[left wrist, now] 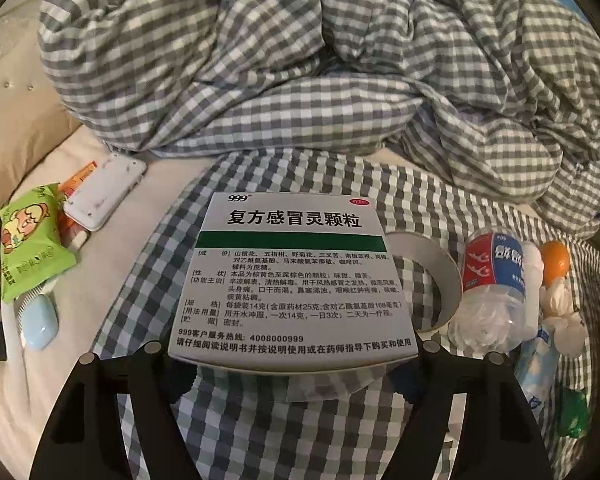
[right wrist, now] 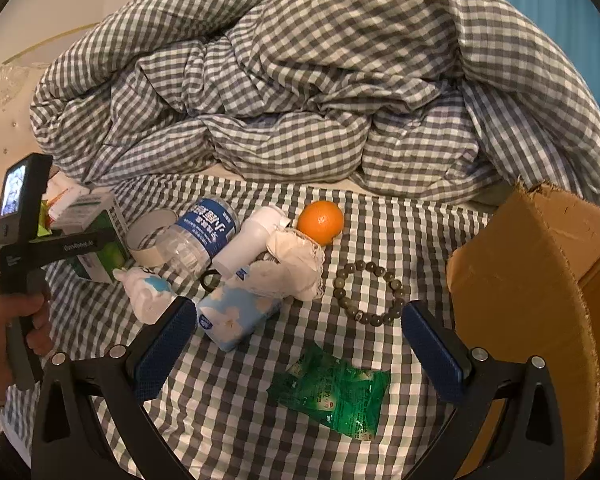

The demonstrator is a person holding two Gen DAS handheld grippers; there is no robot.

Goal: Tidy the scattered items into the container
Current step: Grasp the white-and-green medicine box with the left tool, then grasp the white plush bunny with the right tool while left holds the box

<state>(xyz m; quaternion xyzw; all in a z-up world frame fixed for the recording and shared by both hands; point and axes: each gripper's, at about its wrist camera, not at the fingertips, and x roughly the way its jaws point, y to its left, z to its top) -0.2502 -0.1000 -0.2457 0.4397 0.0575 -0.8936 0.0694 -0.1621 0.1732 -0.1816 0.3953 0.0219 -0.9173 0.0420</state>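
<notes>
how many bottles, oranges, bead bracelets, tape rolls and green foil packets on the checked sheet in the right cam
bottles: 2 (clear water bottle, white bottle)
oranges: 1
bead bracelets: 1
tape rolls: 1
green foil packets: 1
total: 6

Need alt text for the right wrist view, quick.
The open right gripper hovers over a green packet on a checked sheet, cardboard box to its right. Beyond lie a bead bracelet, an orange and a plastic bottle.
</notes>
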